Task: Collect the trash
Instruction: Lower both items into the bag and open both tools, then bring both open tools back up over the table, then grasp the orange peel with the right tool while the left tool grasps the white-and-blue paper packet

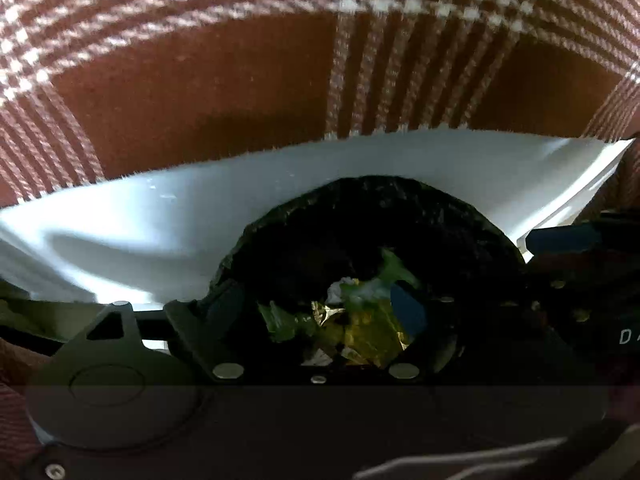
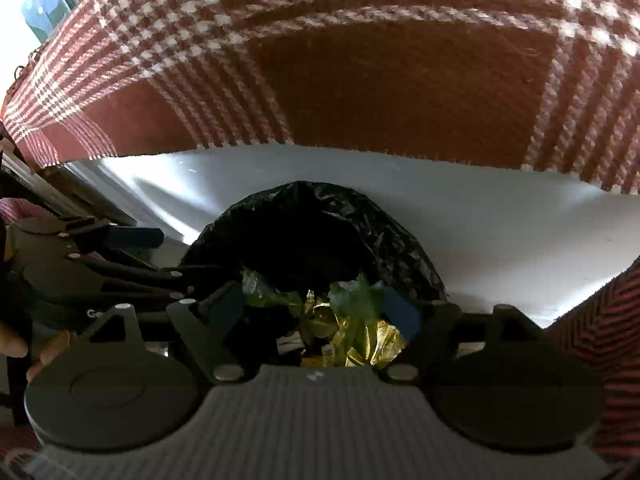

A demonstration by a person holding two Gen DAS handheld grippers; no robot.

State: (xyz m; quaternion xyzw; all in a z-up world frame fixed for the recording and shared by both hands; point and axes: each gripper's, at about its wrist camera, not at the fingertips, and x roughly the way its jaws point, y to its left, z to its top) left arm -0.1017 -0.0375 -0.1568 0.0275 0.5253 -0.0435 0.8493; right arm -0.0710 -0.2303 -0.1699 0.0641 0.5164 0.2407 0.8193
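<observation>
Both tongs hang over the mouth of the bin, pointing steeply down into it. The left tongs (image 1: 318,312) stand wide apart, blue pads on either side of the opening with nothing pinched between them; the right tongs (image 2: 316,308) are spread just as wide and likewise empty. In the right wrist view the left tongs reach in from the left, close beside the bin's rim. Below the tips, inside the black bag (image 2: 320,220) that lines the bin, lies the trash (image 2: 352,320): crumpled green wrappers, a gold foil piece and a scrap of white, all loose at the bottom and clear of the pads. The bin stands on a pale floor (image 2: 500,240), just off the near edge of the tabletop, which is covered by a red and white plaid cloth (image 2: 400,80) that overhangs that edge. This reads as the drop step, with the load let go into the bag. The next move, as I judge it, calls for lifting both tongs clear of the bag's rim without snagging the thin plastic, then turning back toward the tabletop to look for whatever litter remains; none shows on the visible cloth.
</observation>
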